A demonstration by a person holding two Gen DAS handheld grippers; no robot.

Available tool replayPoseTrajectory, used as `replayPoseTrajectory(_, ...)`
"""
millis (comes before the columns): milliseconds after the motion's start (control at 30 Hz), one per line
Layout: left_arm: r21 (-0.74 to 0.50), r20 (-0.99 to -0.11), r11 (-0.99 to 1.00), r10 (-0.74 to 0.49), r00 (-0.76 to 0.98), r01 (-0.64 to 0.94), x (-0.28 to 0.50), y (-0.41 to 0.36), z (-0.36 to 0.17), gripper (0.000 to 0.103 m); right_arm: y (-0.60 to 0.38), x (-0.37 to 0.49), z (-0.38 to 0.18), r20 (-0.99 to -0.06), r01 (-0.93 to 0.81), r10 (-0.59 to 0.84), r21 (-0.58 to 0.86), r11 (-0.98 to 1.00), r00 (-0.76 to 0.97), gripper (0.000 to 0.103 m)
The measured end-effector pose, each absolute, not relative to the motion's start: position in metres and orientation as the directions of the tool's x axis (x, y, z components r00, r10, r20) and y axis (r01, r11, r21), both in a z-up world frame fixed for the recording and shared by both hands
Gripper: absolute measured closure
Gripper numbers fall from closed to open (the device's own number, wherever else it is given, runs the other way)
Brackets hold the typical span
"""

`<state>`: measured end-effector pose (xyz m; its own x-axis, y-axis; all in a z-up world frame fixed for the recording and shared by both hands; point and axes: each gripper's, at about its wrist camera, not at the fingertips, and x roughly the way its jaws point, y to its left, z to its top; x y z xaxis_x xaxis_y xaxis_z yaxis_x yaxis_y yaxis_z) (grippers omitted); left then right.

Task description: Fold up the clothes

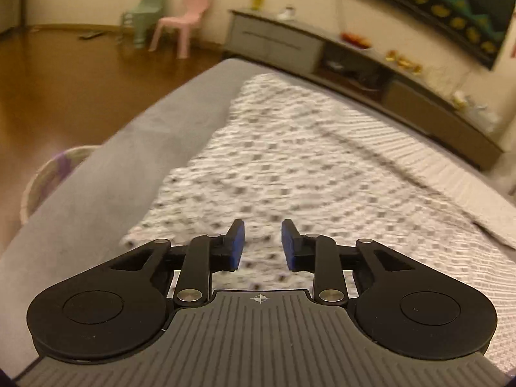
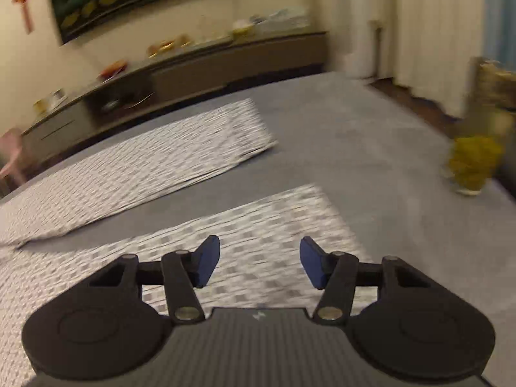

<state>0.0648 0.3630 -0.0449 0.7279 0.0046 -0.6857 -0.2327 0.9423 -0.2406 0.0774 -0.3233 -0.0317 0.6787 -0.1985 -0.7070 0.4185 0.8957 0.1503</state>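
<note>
A white garment with a grey checked pattern (image 1: 290, 161) lies spread flat on a grey table (image 1: 106, 174). In the right wrist view two long parts of it show: a far one (image 2: 154, 161) and a near one (image 2: 264, 229), with bare grey table (image 2: 371, 148) between them. My left gripper (image 1: 262, 242) hovers open over the garment's near edge, nothing between its blue pads. My right gripper (image 2: 259, 259) is open above the near part, close to its end, also holding nothing.
A low sideboard (image 1: 371, 64) with small items runs along the far wall under a dark picture (image 1: 451, 9). A pink chair (image 1: 180, 22) and a green chair (image 1: 145, 13) stand on the wooden floor. A basket (image 1: 45, 183) sits left of the table. A yellow object (image 2: 474, 164) rests at the table's right.
</note>
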Motion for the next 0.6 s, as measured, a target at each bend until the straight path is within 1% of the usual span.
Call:
replayPoseTrajectory(67,-0.221,-0.715,0.954,-0.017,0.699,-0.203,0.074,0.354,-0.053,0.088,-0.335,0.076,-0.040,-0.739,0.435,-0.215,0.117,0.893,0.639,0.048)
replayPoseTrajectory(100,-0.197,-0.731,0.962,-0.014,0.682,-0.191,0.079,0.350,-0.057,0.088,-0.337,0.080,-0.047,-0.760,0.421,-0.204,0.099,0.902,0.617,0.052)
replayPoseTrajectory(133,-0.173,-0.746,0.969,-0.010,0.666,-0.179,0.083,0.345,-0.062,0.088,-0.335,0.085,-0.054,-0.773,0.404,-0.203,0.074,0.912,0.600,0.059)
replayPoseTrajectory(167,-0.143,-0.759,0.974,0.006,0.651,-0.176,0.086,0.343,-0.066,0.088,-0.331,0.092,-0.059,-0.779,0.384,-0.210,0.042,0.922,0.590,0.061)
replayPoseTrajectory(200,-0.115,-0.770,0.978,0.023,0.637,-0.174,0.088,0.342,-0.071,0.091,-0.326,0.098,-0.064,-0.785,0.364,-0.218,0.010,0.932,0.580,0.059)
replayPoseTrajectory(233,-0.092,-0.768,0.979,0.046,0.639,-0.182,0.086,0.343,-0.072,0.099,-0.321,0.104,-0.066,-0.785,0.348,-0.219,-0.005,0.937,0.579,0.059)
replayPoseTrajectory(267,-0.071,-0.765,0.979,0.070,0.640,-0.191,0.084,0.345,-0.073,0.103,-0.319,0.109,-0.065,-0.782,0.344,-0.208,0.009,0.939,0.588,0.059)
replayPoseTrajectory(333,-0.037,-0.762,0.967,0.136,0.633,-0.252,0.082,0.353,-0.074,0.103,-0.310,0.122,-0.067,-0.770,0.315,-0.190,0.016,0.949,0.609,0.059)
replayPoseTrajectory(433,0.001,-0.761,0.944,0.215,0.612,-0.331,0.076,0.369,-0.073,0.103,-0.287,0.139,-0.070,-0.748,0.197,-0.123,0.010,0.980,0.652,0.059)
replayPoseTrajectory(500,0.023,-0.763,0.934,0.247,0.597,-0.357,0.072,0.374,-0.071,0.103,-0.283,0.146,-0.070,-0.743,0.177,-0.110,0.011,0.984,0.660,0.059)
replayPoseTrajectory(533,0.042,-0.764,0.929,0.266,0.588,-0.367,0.070,0.375,-0.071,0.103,-0.285,0.148,-0.070,-0.745,0.192,-0.123,0.006,0.981,0.656,0.061)
replayPoseTrajectory(600,0.078,-0.766,0.920,0.301,0.568,-0.384,0.068,0.375,-0.071,0.103,-0.299,0.142,-0.067,-0.749,0.278,-0.208,-0.033,0.960,0.629,0.059)
